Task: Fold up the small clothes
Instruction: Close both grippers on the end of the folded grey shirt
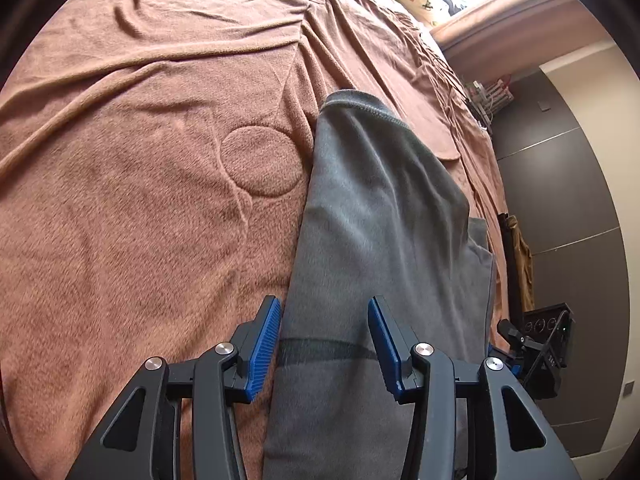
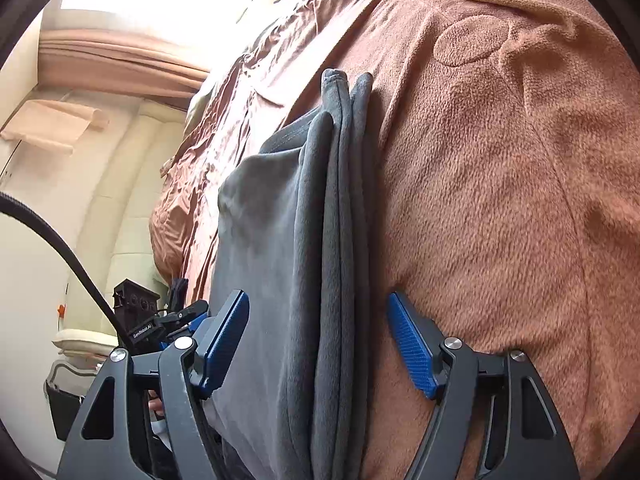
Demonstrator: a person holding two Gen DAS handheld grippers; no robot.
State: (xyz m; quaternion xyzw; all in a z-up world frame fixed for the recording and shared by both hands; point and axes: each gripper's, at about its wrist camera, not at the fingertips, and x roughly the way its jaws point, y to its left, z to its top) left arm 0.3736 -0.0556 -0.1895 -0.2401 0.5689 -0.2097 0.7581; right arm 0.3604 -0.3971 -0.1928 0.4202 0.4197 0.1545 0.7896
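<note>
**Colour rundown: pretty much brown and grey**

The blanket (image 1: 140,200) is a fuzzy rusty brown with circle shapes pressed into the pile. The folded garment (image 1: 372,220) is plain charcoal grey, one darker stripe across it. Both grippers, left (image 1: 324,344) and right (image 2: 316,344), are black with bright blue ribbed pads (image 2: 412,344).

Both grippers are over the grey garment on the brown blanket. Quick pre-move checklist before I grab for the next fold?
1. Left gripper open: ok.
2. Right gripper open: ok.
3. Grey garment between both pairs of fingers: ok.
4. Pads pressing on cloth: not ok, gaps show on both.
5. Garment lying flat on the brown blanket: not ok, stacked edges stand in ridges.
6. Near hem within reach: cannot tell, hidden below the grippers.
</note>
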